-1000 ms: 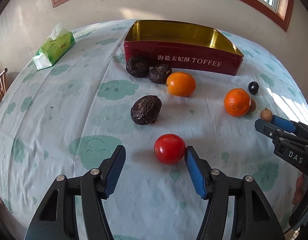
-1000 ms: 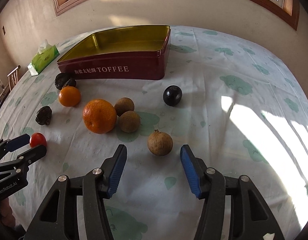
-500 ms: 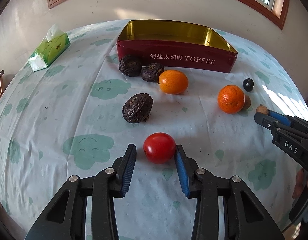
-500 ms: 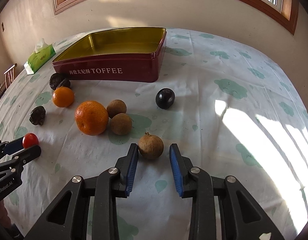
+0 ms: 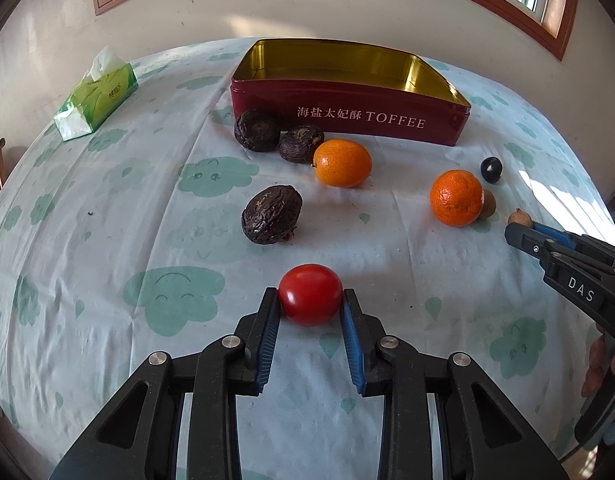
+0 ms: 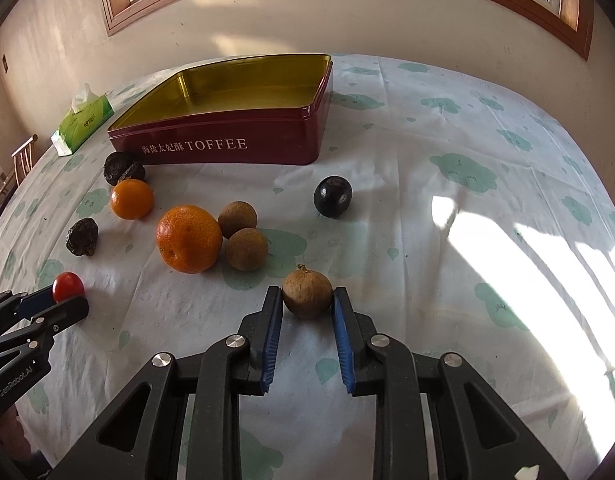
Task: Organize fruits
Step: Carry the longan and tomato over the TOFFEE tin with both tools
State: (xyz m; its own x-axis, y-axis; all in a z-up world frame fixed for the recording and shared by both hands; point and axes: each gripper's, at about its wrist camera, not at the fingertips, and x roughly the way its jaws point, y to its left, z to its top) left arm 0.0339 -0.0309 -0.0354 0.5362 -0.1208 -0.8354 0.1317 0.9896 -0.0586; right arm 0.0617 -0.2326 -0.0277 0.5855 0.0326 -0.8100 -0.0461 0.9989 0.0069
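Spreading under everything is the surface, covered by a pale cloth printed with green clouds. At its far side stands the red toffee tin, open, with nothing in its gold inside. A green tissue pack lies well off to the tin's left. My left gripper has just been closing, and its blue fingers now press both sides of the red tomato, which sits on the cloth. My right gripper has likewise just been closing; its fingers clamp the brown longan, also down on the cloth. The mandarin lies near that gripper's left, touching or nearly touching two more longans. A smaller orange fruit rests just beside two dark wrinkled fruits in front of the tin. A third wrinkled fruit lies apart, between them and the tomato. The dark plum sits alone, right of the longans.
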